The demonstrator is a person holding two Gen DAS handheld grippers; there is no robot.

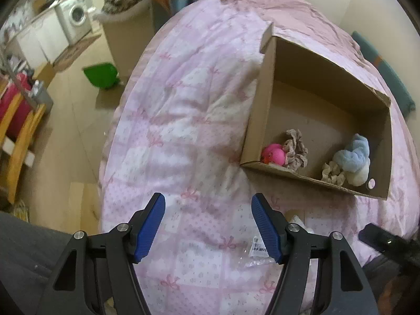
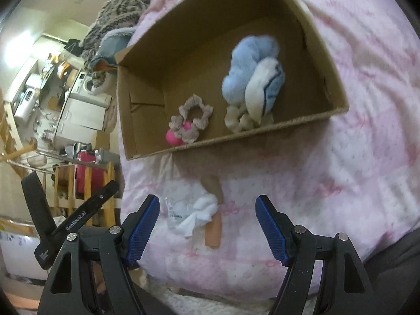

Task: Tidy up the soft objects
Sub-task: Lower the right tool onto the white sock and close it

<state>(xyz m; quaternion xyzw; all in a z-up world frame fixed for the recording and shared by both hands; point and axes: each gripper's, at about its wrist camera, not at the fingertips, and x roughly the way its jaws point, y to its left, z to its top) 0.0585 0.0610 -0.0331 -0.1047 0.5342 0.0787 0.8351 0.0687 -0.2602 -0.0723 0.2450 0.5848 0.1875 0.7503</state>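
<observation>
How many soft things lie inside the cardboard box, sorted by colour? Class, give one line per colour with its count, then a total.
Inside the cardboard box:
Pink: 1, pink ball
Grey-beige: 1, grey-beige scrunchie
Cream: 1, cream scrunchie
Blue and white: 1, fluffy blue and white bundle
Total: 4

Whether the bundle is a single item cannot be told.

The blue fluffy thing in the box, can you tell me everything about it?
The blue fluffy thing looks like soft, furry plush, light blue, curled in a lump. It lies on the floor of the open cardboard box, near one end. A white plush piece with a dark line rests against it, and a cream scrunchie sits right beside them. Neither gripper touches it.
</observation>
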